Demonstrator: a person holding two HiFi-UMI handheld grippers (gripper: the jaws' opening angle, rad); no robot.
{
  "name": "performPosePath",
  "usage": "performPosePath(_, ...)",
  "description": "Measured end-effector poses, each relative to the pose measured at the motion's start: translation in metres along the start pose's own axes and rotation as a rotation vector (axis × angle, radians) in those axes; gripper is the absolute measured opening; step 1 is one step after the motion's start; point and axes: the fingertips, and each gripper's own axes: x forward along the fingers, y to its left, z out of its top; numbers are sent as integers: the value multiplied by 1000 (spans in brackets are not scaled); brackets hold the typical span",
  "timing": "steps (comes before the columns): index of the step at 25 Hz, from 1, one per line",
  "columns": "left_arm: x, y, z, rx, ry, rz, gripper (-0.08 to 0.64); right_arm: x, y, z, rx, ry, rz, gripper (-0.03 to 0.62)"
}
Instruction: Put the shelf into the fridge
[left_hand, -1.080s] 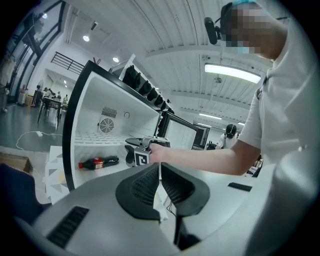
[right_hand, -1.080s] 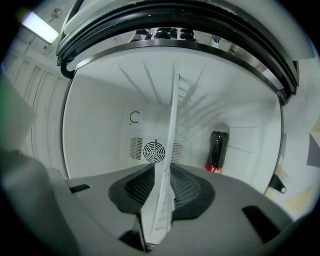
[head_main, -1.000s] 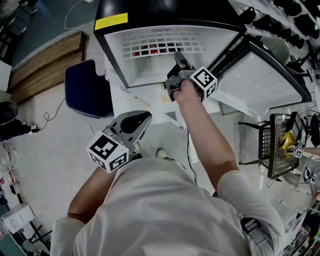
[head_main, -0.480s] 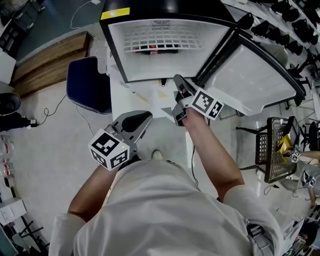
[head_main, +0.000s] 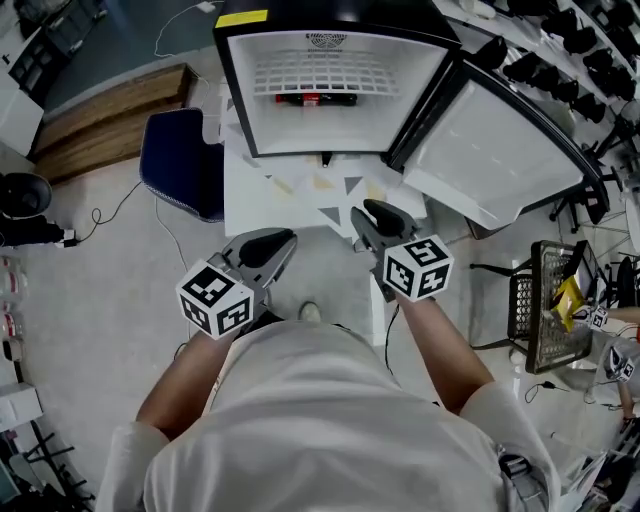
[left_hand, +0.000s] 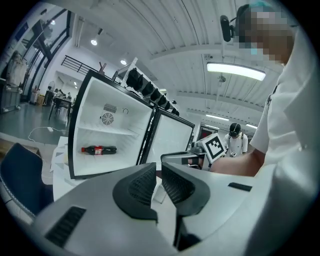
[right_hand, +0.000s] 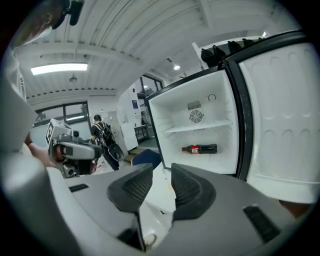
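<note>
Two grippers: left gripper (head_main: 284, 241) and right gripper (head_main: 364, 213) both empty, jaws a little apart, nothing between them.
Shelf: white wire grid shelf (head_main: 325, 72) sits level inside the open black-framed white fridge (head_main: 240, 100), above a dark red-labelled cola bottle (head_main: 315, 99).
Why held so: both near the torso, well apart from the fridge; placing looks done.
Door: white fridge door (head_main: 500, 150) stands open.

Left gripper (head_main: 280, 240), right gripper (head_main: 372, 212) side by side, fingers (left_hand: 142, 184) slightly apart.
</note>
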Motion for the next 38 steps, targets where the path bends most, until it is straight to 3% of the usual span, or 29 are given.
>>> performPosePath(7, -8, -10, -13, -22, -10, 16, 64, -28, 34, -28, -161, 76, 45, 129)
performPosePath(38, -4, -23, -21, 6, 0, 28, 69, -50, 59, -21, -183, 10, 114, 48)
